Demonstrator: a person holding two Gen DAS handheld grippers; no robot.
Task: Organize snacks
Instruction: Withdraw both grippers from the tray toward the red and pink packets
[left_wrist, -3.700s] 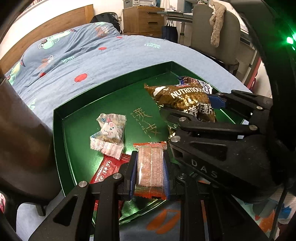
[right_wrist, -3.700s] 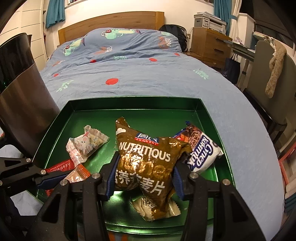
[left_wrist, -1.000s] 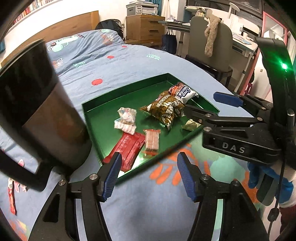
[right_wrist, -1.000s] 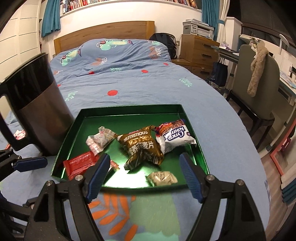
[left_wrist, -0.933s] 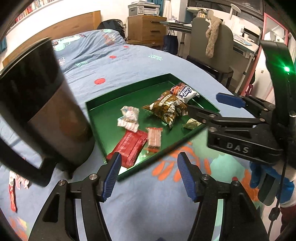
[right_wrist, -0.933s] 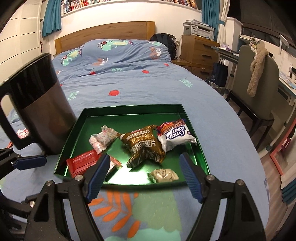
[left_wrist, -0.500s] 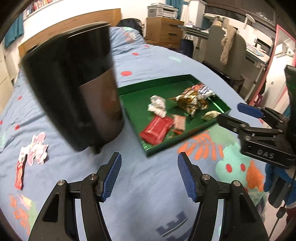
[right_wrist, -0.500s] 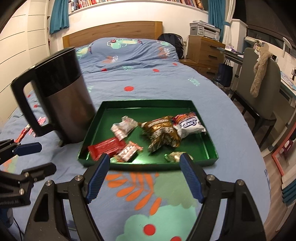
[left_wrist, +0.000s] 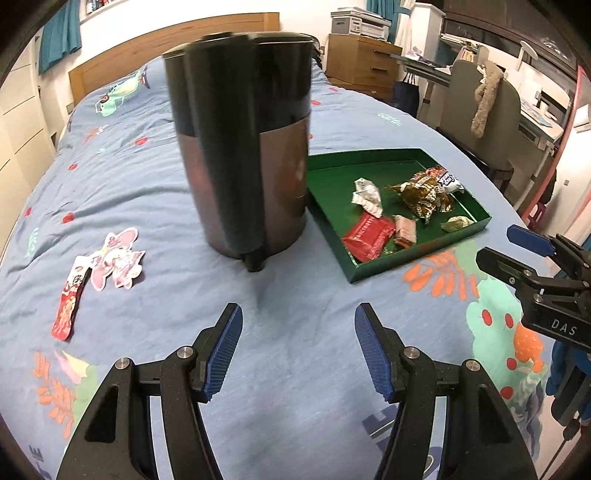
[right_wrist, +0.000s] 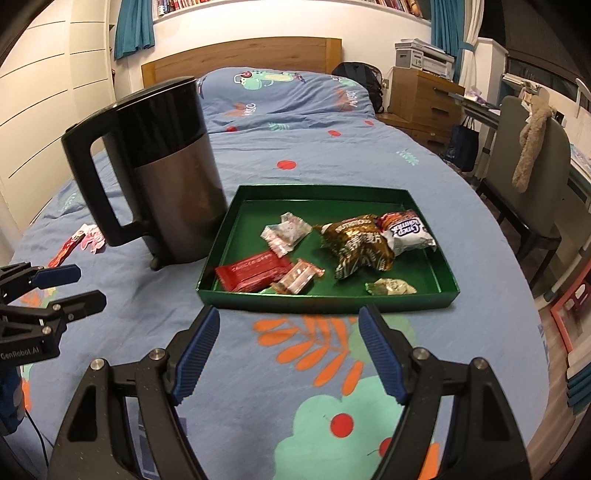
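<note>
A green tray lies on the blue bedspread and holds several snacks: a red packet, a pink wafer pack, a white wrapped candy, a brown bag, a white bag and a small gold candy. A pink packet and a red stick packet lie on the bed left of the kettle. My left gripper is open and empty, in front of the kettle. My right gripper is open and empty, in front of the tray.
A tall black and steel kettle stands on the bed just left of the tray. A chair, a wooden dresser and a desk stand to the right of the bed. The headboard is at the far end.
Both grippers let go of their snacks in the tray, opened and pulled back. The left one has swung left, so the kettle and the two loose packets now show.
</note>
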